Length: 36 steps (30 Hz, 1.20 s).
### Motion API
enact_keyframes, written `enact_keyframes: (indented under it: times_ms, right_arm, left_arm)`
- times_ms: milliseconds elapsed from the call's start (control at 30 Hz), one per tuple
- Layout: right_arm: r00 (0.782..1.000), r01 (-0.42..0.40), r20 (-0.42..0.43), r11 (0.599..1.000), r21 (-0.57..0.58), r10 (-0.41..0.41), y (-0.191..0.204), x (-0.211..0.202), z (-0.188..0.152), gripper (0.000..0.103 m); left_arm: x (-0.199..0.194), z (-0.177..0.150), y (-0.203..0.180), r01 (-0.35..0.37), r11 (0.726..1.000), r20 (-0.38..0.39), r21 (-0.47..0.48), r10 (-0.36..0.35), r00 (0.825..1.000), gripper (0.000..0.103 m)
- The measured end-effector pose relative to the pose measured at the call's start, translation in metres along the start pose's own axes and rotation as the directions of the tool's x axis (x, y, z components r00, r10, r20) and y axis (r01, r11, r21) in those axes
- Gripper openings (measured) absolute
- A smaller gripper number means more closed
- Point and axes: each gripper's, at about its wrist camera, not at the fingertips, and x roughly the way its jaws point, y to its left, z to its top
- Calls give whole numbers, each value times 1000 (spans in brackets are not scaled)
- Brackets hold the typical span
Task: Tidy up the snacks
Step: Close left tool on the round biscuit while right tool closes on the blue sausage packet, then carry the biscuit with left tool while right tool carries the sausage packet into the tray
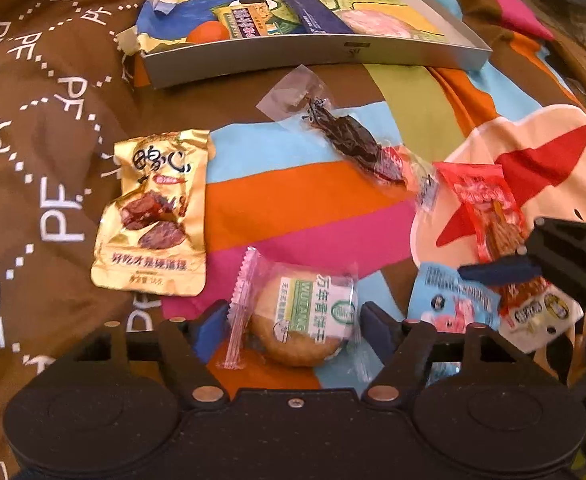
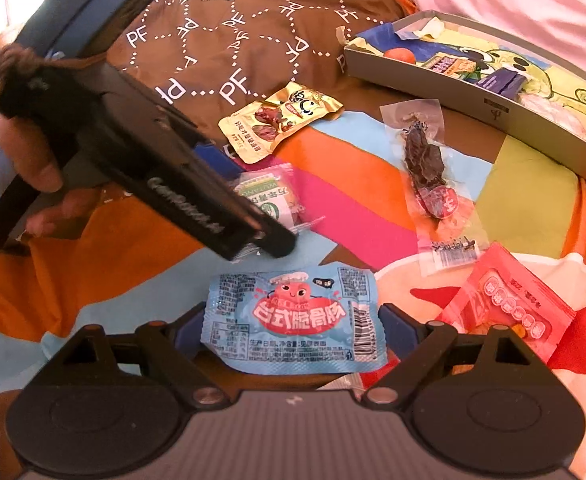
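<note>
Both tongs spread wide and low: left tongs, right tongs, hand gripping.

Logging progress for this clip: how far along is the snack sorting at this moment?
Partly done. The box already holds several snacks. In hand: the left gripper brackets the round cookie packet, and the right gripper brackets the blue packet; neither is clearly clamped. Left on the bedspread: gold packet, dark vacuum-packed snack, red packet.
</note>
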Motion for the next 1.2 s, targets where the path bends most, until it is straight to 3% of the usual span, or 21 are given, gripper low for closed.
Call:
enact_keyframes:
  times_ms: [200,500,600,833,967,1200]
  right_arm:
    - [999,-30,28,999,36,29,-5,3,-2,93]
    - [1000,-16,28,999,37,15,-1,2,-1,91]
    - [1000,9,17,999,33,-10,3,-2,-2,89]
    - [997,82,8,994,75,-82,20,-22,-16,88]
    - [991,123,31,985,118,-128,33,-37,-32,88]
    - [975,207,71,977,47,-210,60,-48,-41,87]
  left_arm:
    - [5,3,-6,-24,1000,16,8,24,1000,74]
    - [-1,1,-6,-20,1000,35,0,20,999,58]
    - [-5,-2,-6,-6,1000,44,-18,7,999,53]
    - [-19,-22,-7,19,993,89,-114,-9,996,53]
    - [-30,-35,-14,42,992,111,-120,-29,993,53]
    - [-51,-51,-22,65,988,148,-137,-44,988,53]
